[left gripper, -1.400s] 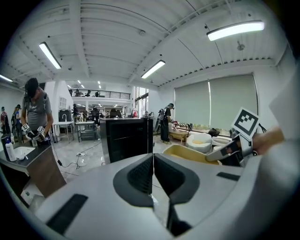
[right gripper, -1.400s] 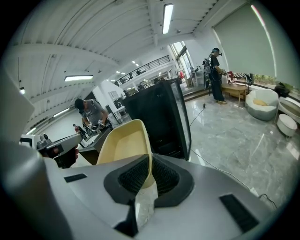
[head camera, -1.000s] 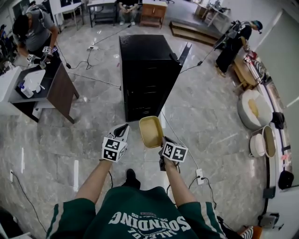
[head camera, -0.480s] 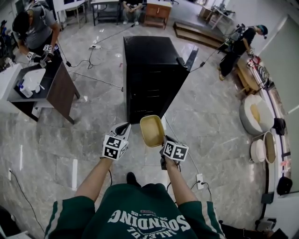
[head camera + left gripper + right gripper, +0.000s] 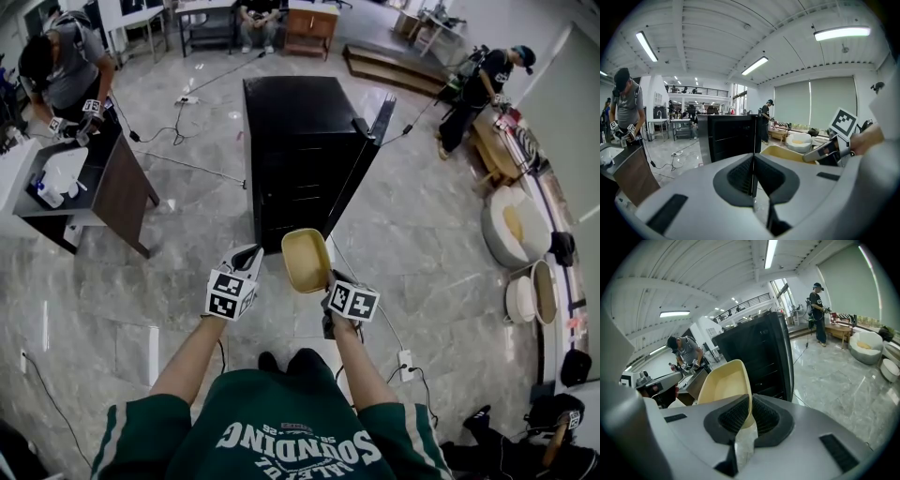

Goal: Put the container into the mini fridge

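Observation:
A pale yellow, empty container [image 5: 306,259] is held up in front of me, its rim pinched by my right gripper [image 5: 328,284], which is shut on it; the right gripper view shows the container [image 5: 723,383] rising from between the jaws. Beside it on the left, my left gripper [image 5: 249,259] is shut with nothing in it, its jaws pressed together [image 5: 753,174]. The black mini fridge [image 5: 298,150] stands on the floor just ahead, its door [image 5: 366,150] swung open at the right side. From the left gripper view the fridge [image 5: 726,136] and the container [image 5: 787,153] both show.
A brown desk [image 5: 89,183] with a person working at it is at the far left. Cables [image 5: 178,127] run over the marble floor. Another person [image 5: 478,89] stands at the far right near round cushions [image 5: 511,220]. A power strip [image 5: 405,360] lies by my right foot.
The fridge has come slightly nearer in the head view as I step forward. Both grippers and the container keep the same pose.

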`<state>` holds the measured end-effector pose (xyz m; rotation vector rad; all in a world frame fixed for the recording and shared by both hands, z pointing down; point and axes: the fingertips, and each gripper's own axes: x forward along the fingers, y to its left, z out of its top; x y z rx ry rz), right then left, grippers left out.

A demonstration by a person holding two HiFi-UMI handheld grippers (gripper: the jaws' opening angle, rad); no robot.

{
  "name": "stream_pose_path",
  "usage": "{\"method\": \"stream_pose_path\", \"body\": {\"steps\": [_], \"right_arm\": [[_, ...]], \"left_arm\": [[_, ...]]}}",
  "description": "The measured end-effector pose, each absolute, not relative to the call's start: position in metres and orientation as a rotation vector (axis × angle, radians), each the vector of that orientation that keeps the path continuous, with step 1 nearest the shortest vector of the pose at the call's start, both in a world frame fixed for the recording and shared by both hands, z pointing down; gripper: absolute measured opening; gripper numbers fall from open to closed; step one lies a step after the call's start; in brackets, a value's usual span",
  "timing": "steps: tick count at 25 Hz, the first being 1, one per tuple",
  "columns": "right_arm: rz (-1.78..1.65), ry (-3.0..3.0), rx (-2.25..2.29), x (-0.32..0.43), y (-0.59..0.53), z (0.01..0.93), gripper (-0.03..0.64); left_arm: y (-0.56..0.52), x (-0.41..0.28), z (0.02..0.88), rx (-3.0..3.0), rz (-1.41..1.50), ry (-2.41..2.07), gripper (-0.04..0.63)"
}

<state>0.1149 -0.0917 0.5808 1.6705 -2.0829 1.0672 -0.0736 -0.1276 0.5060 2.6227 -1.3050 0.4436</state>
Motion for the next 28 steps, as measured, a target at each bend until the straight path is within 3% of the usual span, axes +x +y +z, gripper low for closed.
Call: {"method": "stream_pose_path", "body": {"steps": [28], "right_arm": [[1.063,-2.094,1.625,0.130,-0.189,0.593,0.048]], "left_arm": [[-0.208,-0.056,0.519,2.586,0.449,-1.340,0.015]]}}
